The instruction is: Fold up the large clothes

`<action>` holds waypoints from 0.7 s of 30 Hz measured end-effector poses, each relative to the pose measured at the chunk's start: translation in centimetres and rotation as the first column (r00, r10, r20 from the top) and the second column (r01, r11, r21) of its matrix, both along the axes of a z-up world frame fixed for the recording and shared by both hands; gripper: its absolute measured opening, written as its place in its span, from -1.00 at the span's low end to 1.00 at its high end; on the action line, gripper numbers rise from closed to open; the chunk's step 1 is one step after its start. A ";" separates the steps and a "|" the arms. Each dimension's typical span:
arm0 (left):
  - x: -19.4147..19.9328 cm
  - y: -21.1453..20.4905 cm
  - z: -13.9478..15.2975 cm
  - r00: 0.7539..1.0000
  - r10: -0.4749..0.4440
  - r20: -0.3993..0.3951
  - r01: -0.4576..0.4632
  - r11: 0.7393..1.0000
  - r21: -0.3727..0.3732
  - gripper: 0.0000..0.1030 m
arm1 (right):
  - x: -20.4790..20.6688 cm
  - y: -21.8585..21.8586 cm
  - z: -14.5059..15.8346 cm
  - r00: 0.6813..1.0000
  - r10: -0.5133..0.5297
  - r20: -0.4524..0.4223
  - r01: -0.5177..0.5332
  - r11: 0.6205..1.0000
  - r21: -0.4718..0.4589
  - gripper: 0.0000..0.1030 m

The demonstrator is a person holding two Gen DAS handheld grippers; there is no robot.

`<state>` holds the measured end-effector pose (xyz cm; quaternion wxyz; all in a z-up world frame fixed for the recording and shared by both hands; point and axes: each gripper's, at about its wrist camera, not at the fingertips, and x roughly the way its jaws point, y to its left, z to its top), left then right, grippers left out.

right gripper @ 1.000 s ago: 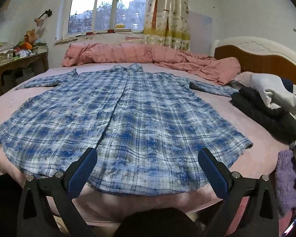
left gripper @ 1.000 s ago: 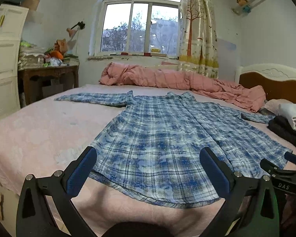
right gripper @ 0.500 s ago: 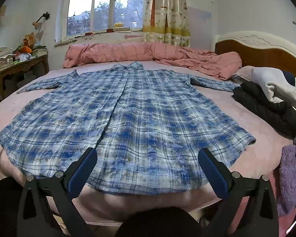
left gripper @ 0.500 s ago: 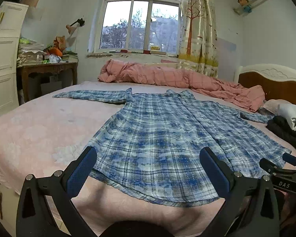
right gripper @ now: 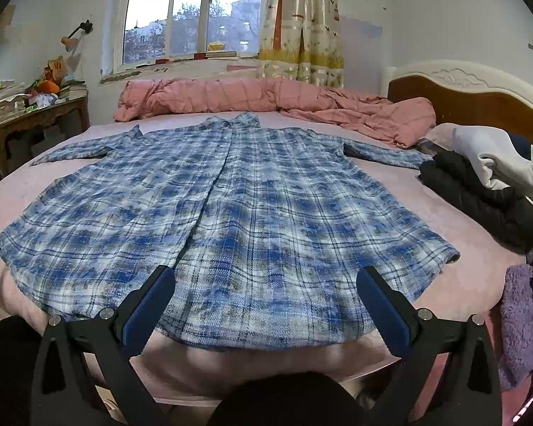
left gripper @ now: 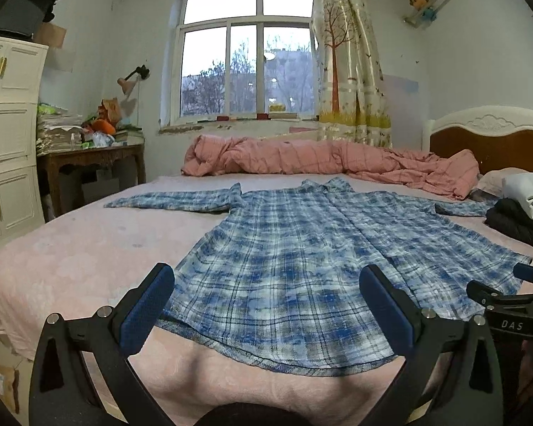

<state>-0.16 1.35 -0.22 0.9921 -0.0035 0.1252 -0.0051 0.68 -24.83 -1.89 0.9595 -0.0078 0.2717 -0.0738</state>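
Two grippers, both with jaws spread wide and holding nothing, poised at the near edge of the bed over the hem of the shirt.

Far off to the left of the left gripper: a white cabinet, then a dark wooden side table piled with clutter. Straight ahead of it, past the blue finger pads: the blue plaid shirt, spread flat and front-up, collar at the far end, hem nearest and hanging just past the mattress edge between the fingers. One sleeve stretched out to the left, the other to the right. Beyond the collar, a bunched pink quilt along the far side under the window. At the right edge of this view, just beside the left gripper, part of the right gripper, at the shirt's right hem corner.

From the right gripper, same shirt directly ahead, hem just under and between the parted fingers, not touched by them. To the right of it, a heap of dark and white clothes lying near the right sleeve, in front of the headboard. Nearer on that side, a purple fuzzy cloth at the mattress edge, apart from the shirt.
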 end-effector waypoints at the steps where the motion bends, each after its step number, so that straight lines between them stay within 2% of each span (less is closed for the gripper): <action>1: -0.1 0.0 0.0 1.000 0.004 0.007 -0.003 1.000 -0.001 1.00 | 0.0 0.1 0.0 1.000 0.001 0.000 -0.001 1.000 0.000 1.00; 21: -0.8 0.1 0.0 0.999 0.002 0.034 -0.002 1.000 0.004 1.00 | 0.0 0.0 0.0 1.000 -0.001 0.003 0.001 1.000 -0.004 1.00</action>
